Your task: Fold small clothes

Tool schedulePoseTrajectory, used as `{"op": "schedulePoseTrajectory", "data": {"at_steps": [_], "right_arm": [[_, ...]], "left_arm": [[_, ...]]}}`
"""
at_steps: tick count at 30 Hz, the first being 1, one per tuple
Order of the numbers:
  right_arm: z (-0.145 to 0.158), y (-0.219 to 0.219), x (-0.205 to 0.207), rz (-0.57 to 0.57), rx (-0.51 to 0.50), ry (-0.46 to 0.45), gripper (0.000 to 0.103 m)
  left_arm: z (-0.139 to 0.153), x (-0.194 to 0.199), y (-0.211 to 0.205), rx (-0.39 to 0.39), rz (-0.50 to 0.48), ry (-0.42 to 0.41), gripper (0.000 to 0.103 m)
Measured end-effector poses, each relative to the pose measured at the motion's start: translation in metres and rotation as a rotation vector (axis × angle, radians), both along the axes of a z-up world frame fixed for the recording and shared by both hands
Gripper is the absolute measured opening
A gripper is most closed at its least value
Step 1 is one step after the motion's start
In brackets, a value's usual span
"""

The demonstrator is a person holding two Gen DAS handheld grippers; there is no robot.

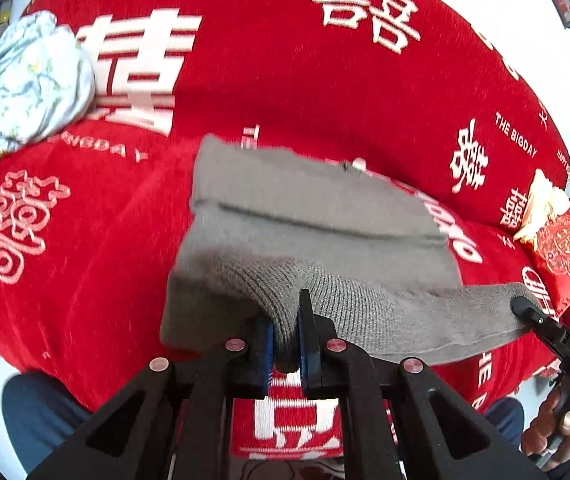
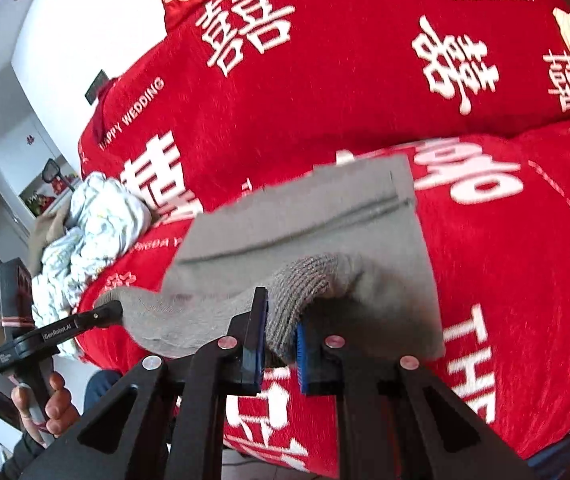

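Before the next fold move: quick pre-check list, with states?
1. Left gripper shut on the grey garment's near edge: ok.
2. Right gripper shut on the same edge: ok.
3. Edge between the two grips taut: not ok, it sags.
4. Far part of garment lying flat on the red bedspread: ok, though blurred.
5. Landing area free: ok; the crumpled floral cloth lies well off to the left.
6. Grips catch one layer or several: cannot tell.

Red wedding-print bed (image 1: 285, 80) bearing grey garment (image 1: 305, 208), crumpled pale cloth (image 1: 29, 84).
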State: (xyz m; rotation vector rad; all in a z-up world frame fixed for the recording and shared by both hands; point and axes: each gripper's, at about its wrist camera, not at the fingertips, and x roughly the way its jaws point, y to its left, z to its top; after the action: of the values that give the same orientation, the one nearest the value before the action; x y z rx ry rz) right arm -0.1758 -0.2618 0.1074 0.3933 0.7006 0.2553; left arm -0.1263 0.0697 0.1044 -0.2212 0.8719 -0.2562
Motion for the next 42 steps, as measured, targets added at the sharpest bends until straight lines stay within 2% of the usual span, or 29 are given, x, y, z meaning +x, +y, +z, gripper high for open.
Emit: {"op": "schedulePoseTrajectory", "data": {"at_steps": [6,22,42], "right_arm": [[0.022,0.005,0.021,-0.021,-0.033,-0.032,0.013],[0.031,0.004,0.093,-0.077,-0.120,0.005,0.013],[0.024,-0.006,0.181,-0.109,-0.132,0.082,0.013]], "left_arm": [[0.022,0.018,-0.001,0.012,0.030,-0.037,0.010],[0.026,0.081,-0.022,0.085,0.066,-0.046,0.010],[0.019,0.166,-0.036,0.099,0.081,0.028,0.010]]}}
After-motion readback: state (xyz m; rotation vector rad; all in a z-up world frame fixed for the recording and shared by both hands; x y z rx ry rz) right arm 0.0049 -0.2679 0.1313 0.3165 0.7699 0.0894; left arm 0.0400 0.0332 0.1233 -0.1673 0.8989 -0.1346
